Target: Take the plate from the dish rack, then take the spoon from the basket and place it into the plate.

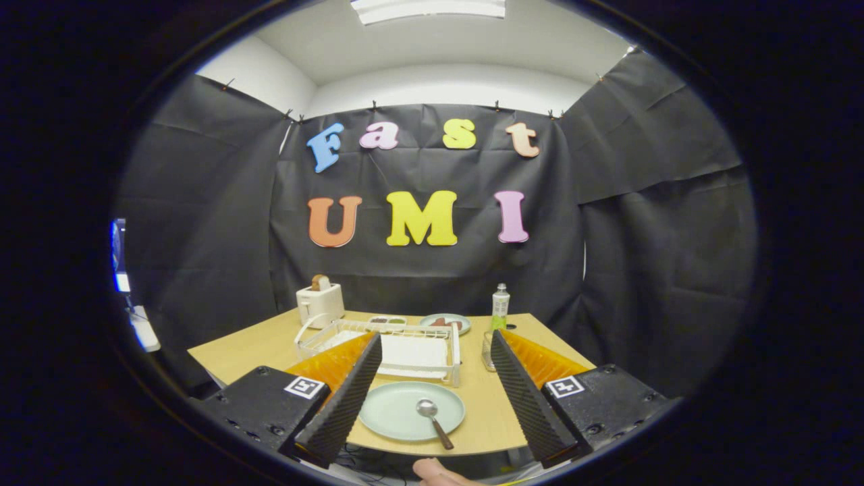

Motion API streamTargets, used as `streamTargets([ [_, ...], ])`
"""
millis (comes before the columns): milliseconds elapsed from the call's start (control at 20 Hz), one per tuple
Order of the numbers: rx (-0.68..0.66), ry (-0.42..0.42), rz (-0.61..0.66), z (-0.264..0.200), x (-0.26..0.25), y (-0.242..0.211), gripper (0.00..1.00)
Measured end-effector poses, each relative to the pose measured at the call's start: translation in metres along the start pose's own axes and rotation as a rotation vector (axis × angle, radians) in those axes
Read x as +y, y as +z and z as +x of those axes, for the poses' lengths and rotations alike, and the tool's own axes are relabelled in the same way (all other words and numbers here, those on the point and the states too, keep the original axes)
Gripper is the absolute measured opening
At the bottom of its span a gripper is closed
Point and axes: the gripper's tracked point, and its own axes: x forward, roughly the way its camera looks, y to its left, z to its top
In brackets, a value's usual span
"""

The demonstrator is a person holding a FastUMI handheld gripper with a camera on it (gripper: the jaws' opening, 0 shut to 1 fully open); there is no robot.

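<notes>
A pale green plate (405,410) lies flat on the wooden table (243,351) near its front edge, between my two fingers and below them. A metal spoon (432,420) rests in the plate, bowl toward the middle and handle pointing to the front edge. Just beyond the plate stands the white wire dish rack (398,337) with a white tray inside. My gripper (432,395) is open, held above the table, with nothing between its fingers.
A white toaster (319,304) with bread stands at the back left. Behind the rack lie a small dish (387,320) and a plate with food (445,322). A green-and-white bottle (499,307) and a clear glass (487,351) stand to the right. A fingertip (439,472) shows below.
</notes>
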Motion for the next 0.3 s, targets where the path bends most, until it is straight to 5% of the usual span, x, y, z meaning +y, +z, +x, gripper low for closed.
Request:
streamTargets([
  [300, 0.014, 0.008, 0.004, 0.0008, -0.0005, -0.0101, 1.00],
])
